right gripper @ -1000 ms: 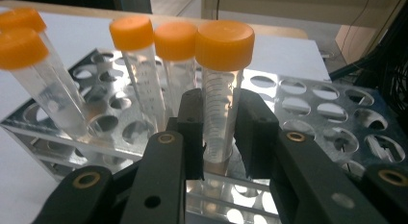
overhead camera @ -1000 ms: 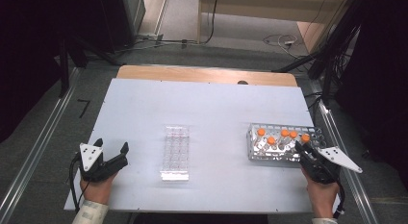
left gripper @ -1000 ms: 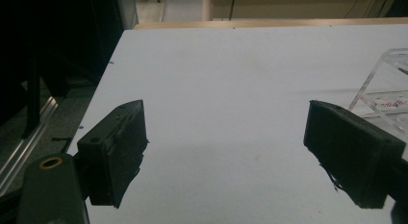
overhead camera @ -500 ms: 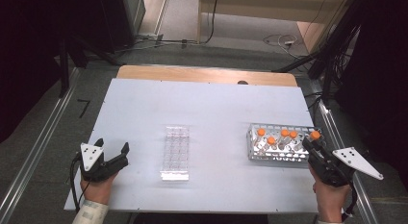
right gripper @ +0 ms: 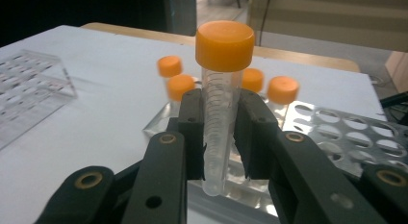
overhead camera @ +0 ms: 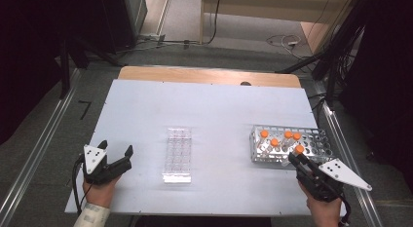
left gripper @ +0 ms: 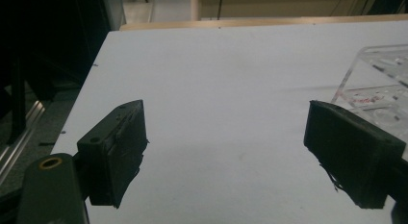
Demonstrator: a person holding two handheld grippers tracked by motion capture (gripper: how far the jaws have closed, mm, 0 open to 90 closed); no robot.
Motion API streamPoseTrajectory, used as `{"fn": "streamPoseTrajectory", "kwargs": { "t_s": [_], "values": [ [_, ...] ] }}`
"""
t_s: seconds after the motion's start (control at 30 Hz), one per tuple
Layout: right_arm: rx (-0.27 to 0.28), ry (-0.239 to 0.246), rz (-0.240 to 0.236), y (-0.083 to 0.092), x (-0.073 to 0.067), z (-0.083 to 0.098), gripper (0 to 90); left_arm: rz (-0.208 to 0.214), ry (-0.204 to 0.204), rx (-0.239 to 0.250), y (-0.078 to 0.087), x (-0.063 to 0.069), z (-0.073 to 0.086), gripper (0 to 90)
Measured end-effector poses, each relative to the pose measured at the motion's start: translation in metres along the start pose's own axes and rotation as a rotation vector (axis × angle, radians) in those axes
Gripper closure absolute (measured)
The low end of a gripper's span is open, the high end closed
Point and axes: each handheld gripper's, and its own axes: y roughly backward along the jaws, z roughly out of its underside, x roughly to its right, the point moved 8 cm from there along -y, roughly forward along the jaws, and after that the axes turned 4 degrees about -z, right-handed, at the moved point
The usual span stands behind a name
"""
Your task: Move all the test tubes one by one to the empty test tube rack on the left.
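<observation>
My right gripper (right gripper: 220, 106) is shut on a clear tube (right gripper: 219, 113) with an orange cap (right gripper: 224, 45), and holds it upright. From above, that gripper (overhead camera: 295, 159) sits at the near side of the metal tube rack (overhead camera: 319, 138), with the held tube's cap (overhead camera: 299, 149) over the rack's front edge. Several more orange-capped tubes (right gripper: 180, 85) stand in the rack (right gripper: 346, 132). A clear plastic rack (overhead camera: 178, 155) lies mid-table. My left gripper (overhead camera: 116, 148) rests open at the near left with nothing between its jaws (left gripper: 226, 137).
The white table (overhead camera: 209, 110) ends in a wooden strip at the far side. The clear rack's corner (left gripper: 380, 84) lies just right of my left gripper. Metal rails run along both sides of the table, with cables on the floor beyond.
My right gripper has moved with the tube, first rightward, then back toward the table's near edge, and has risen slightly. My left gripper has stayed put.
</observation>
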Motion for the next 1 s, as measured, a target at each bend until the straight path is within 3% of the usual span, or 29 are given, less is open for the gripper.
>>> {"fn": "streamPoseTrajectory", "kwargs": {
  "t_s": [0.13, 0.37, 0.73, 0.9, 1.0],
  "values": [
    [-0.007, 0.019, -0.037, -0.001, -0.014, 0.002, 71.7, 0.028, -0.003, 0.018, 0.004, 0.008, -0.004, 15.2],
    [-0.019, 0.031, -0.092, -0.009, -0.033, 0.004, 71.8, 0.116, -0.013, 0.044, 0.014, 0.033, -0.013, 15.7],
    [-0.054, 0.066, -0.219, -0.042, -0.079, 0.005, 71.8, 0.234, -0.047, 0.067, 0.024, 0.068, -0.025, 17.0],
    [-0.069, 0.084, -0.256, -0.053, -0.095, 0.005, 71.8, 0.303, -0.061, 0.080, 0.030, 0.087, -0.031, 18.2],
    [-0.076, 0.105, -0.288, -0.062, -0.110, 0.004, 71.8, 0.369, -0.073, 0.091, 0.036, 0.103, -0.037, 20.3]
  ]
}}
